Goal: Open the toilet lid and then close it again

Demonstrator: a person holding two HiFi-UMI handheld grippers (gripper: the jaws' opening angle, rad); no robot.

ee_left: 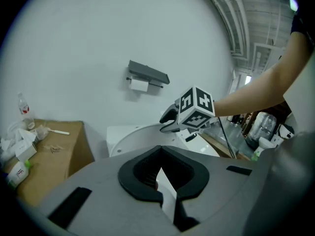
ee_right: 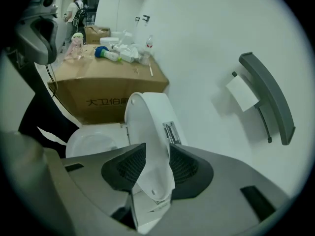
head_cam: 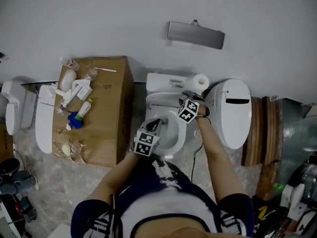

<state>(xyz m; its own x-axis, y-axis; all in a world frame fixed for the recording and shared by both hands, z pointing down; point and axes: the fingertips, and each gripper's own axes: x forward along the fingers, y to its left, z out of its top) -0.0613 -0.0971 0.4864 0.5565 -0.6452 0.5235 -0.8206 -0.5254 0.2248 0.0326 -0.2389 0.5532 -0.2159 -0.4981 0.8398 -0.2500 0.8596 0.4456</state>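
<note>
The white toilet [head_cam: 171,133] stands against the wall with its lid [head_cam: 166,97] raised upright. My right gripper [head_cam: 185,97] points down at the lid's top edge. In the right gripper view the lid [ee_right: 147,127] stands edge-on between the spread jaws of the right gripper [ee_right: 152,167], which is open; the seat [ee_right: 91,141] lies below to the left. My left gripper [head_cam: 155,125] hovers over the bowl's front left, shut and holding nothing. The left gripper view shows the left gripper [ee_left: 160,175] with its pads together, and the lid [ee_left: 133,137] and the right gripper's marker cube [ee_left: 197,107] beyond.
A cardboard box [head_cam: 109,118] with bottles and tubes stands left of the toilet. Another white toilet unit [head_cam: 235,113] stands close on the right, with wooden boards [head_cam: 265,133] beyond it. A paper roll [head_cam: 200,82] sits on the cistern. A grey paper holder [head_cam: 195,33] hangs on the wall.
</note>
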